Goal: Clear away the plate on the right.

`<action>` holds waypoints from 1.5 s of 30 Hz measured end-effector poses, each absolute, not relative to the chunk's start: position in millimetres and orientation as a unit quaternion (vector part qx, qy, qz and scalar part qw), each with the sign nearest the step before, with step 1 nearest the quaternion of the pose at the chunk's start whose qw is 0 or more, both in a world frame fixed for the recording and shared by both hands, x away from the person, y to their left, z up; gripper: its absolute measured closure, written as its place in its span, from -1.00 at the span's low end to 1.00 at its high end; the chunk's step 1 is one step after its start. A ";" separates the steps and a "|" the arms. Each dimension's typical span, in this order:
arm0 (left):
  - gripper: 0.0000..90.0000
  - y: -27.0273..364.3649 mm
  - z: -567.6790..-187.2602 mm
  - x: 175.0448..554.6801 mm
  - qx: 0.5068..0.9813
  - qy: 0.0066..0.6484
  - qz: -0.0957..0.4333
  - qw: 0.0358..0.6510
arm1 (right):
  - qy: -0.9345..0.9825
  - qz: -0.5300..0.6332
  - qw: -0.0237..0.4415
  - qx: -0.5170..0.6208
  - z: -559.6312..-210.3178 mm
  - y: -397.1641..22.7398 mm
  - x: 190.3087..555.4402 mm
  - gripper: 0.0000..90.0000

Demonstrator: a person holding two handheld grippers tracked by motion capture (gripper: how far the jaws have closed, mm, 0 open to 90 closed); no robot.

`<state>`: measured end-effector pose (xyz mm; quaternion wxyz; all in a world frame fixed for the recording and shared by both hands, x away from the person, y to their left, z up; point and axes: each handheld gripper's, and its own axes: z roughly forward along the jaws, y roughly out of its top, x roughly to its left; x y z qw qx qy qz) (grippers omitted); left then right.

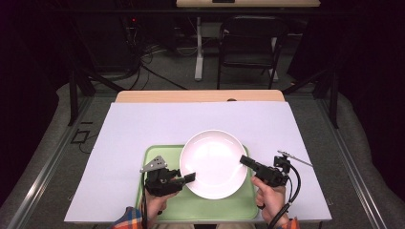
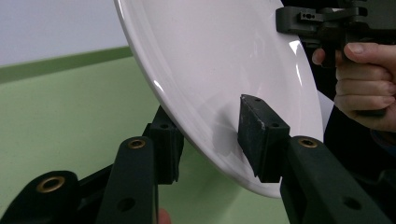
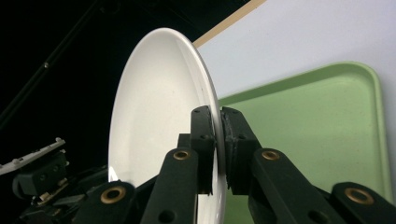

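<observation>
I hold the round white ceramic plate between both grippers, over the pale green plastic tray that lies at the near edge of the worktop. My right gripper is clamped tight on the plate's right rim, one jaw on each face. My left gripper straddles the left rim with a jaw above and a jaw below; its jaws stand a little wider than the rim, so I judge that it has not pinched fully yet. In the high view the plate's far rim reaches past the tray's far edge. I take this to be the carrying step: the plate is being lifted off the tray or set down on it. Next I should close the left jaws firmly, then move both hands together and level, so the plate does not twist or slip.
</observation>
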<state>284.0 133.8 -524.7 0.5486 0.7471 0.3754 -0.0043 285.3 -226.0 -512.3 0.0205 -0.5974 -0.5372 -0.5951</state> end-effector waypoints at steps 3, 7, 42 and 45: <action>0.39 136.0 -525.6 285.0 0.746 0.379 -0.008 0.547 | -0.542 -0.591 0.019 -0.597 -514.2 -224.4 285.5 0.84; 0.43 138.5 -525.2 285.4 0.746 0.383 -0.005 0.545 | -0.551 -0.585 0.016 -0.595 -514.7 -221.1 285.1 0.82; 0.52 154.6 -529.2 293.6 0.742 0.425 -0.011 0.518 | -0.598 -0.550 -0.002 -0.583 -523.6 -197.4 282.5 0.76; 0.52 155.1 -531.0 295.0 0.743 0.429 -0.011 0.514 | -0.602 -0.545 -0.002 -0.584 -525.7 -195.9 283.3 0.75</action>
